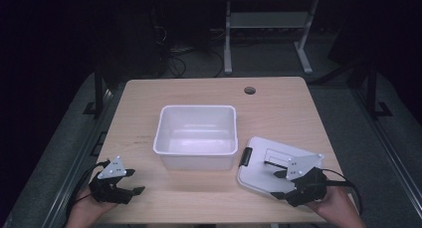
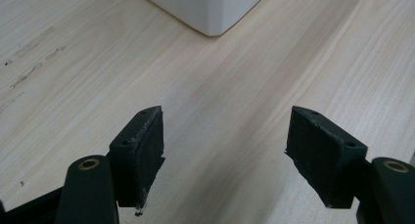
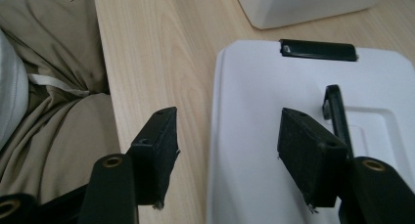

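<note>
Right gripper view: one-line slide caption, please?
Open right gripper straddling the near edge of the white lid on the wooden table.

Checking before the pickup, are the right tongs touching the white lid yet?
Cannot tell. In the right gripper view, the right tongs straddle the lid's edge, jaws open, but no contact or gap shows plainly.

We see a pale wooden worktop [image 1: 139, 118] with a round cable hole [image 1: 250, 90] at its one-o'clock corner. Faint dark scuff marks [image 1: 133, 138] lie at nine o'clock. Beyond, at twelve o'clock, a grey-legged table frame [image 1: 268, 29] stands on dark floor, with tangled cables [image 1: 171, 58] at eleven.
</note>
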Demonstrator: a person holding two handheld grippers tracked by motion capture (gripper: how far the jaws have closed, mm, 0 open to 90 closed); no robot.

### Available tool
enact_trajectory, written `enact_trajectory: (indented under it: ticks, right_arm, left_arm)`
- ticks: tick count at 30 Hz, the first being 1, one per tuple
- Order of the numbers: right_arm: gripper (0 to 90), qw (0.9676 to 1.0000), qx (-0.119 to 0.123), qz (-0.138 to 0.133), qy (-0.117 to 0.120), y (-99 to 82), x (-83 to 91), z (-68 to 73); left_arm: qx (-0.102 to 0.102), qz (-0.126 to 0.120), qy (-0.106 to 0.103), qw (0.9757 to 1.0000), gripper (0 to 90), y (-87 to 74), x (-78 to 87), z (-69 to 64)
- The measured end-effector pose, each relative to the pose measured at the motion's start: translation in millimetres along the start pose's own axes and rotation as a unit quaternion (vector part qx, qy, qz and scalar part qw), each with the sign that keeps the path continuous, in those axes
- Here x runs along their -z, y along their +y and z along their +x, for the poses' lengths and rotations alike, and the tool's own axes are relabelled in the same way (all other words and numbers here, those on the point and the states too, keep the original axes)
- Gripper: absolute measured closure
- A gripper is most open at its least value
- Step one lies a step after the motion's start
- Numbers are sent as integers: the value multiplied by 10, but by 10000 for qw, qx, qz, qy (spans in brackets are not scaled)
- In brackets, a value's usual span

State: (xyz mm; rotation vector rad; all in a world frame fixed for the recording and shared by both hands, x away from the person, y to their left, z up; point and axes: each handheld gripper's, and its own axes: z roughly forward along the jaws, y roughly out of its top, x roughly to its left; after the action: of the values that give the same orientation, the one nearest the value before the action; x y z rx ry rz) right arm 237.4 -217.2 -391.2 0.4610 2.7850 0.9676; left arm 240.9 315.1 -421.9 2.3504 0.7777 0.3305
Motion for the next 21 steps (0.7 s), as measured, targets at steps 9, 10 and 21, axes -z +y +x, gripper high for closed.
enact_trajectory:
  ticks: [9,10,21]
  right_arm:
    - [395,9999,38,53,-111,30,26,-82]
    - [395,9999,40,71,-117,31,28,-89]
    - [397,9996,31,153,-233,49,52,-176]
  left_arm:
    - [2,-5,3,10000,298,-12,-2,-3]
    - [6,-12,2,10000,298,-13,-4,-3]
    - [24,-35,6,10000,299,-18,21,-4]
